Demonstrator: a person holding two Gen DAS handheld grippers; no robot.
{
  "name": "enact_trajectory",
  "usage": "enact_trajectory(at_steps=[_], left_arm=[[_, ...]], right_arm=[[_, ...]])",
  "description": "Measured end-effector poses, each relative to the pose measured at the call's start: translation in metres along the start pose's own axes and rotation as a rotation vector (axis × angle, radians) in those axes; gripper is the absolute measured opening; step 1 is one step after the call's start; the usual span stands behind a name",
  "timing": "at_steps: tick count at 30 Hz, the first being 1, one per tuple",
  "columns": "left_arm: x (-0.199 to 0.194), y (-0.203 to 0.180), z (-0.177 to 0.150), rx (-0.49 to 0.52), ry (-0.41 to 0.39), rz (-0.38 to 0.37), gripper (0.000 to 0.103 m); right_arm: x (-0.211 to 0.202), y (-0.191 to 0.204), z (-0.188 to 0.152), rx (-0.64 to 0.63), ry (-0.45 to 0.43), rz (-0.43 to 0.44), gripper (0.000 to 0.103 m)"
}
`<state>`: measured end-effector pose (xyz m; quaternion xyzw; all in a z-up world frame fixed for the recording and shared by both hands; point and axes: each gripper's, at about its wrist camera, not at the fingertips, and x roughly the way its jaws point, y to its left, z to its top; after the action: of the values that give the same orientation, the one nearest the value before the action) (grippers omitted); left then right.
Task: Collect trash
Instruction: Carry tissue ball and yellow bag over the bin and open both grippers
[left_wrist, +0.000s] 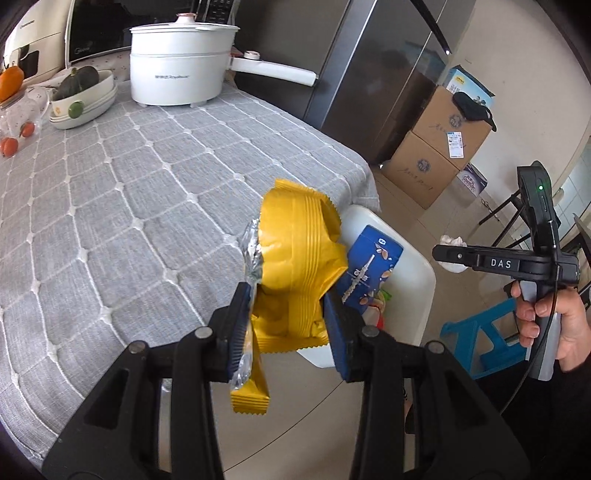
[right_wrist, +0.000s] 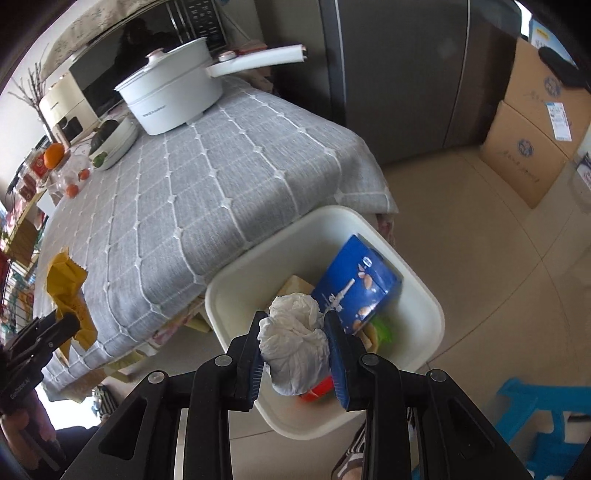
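With both pieces of trash carried to the white bin beside the bench, the step in hand looks like the drop. The right gripper has its jaws clamped on a crumpled tissue directly over the bin; the left gripper pinches a yellow wrapper, long axis upright, near the bench edge. Next, each should open above the bin, the left shifting over first.

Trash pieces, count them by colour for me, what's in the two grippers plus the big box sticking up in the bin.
Yellow: 1, the yellow wrapper in the left gripper
White: 1, the crumpled tissue in the right gripper
Blue: 1, the blue box in the white bin
Total: 3
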<state>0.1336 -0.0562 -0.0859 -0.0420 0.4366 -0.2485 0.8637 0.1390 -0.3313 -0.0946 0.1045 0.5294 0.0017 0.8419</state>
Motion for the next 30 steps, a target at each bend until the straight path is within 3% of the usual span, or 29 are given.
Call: enact_trajectory(at_steps=[4,9,22,24,28,30], left_arm=[[0.013,-0.018,0.003,0.022,0.014,-0.028,0.041],[0.032,-0.040,0.006,0.050,0.033,-0.065,0.041],[0.096,-0.093,0.013,0.139,0.072,-0.127,0.045],[0.100,-0.094,0.014,0.155,0.064,-0.117,0.052],[0.106,-0.096,0.016,0.177,0.068,-0.061,0.082],[0.106,-0.096,0.016,0.172,0.075,-0.033,0.087]], right_arm=[[0.005,-0.016,-0.004,0.036,0.021,-0.008,0.036],[0.001,-0.027,-0.004,0.055,0.016,0.006,0.056],[-0.009,-0.054,-0.007,0.088,0.011,-0.038,0.061],[-0.009,-0.058,-0.007,0.091,0.012,-0.052,0.061],[-0.008,-0.062,-0.006,0.090,0.015,-0.067,0.061],[-0.008,-0.062,-0.006,0.084,0.013,-0.071,0.064]])
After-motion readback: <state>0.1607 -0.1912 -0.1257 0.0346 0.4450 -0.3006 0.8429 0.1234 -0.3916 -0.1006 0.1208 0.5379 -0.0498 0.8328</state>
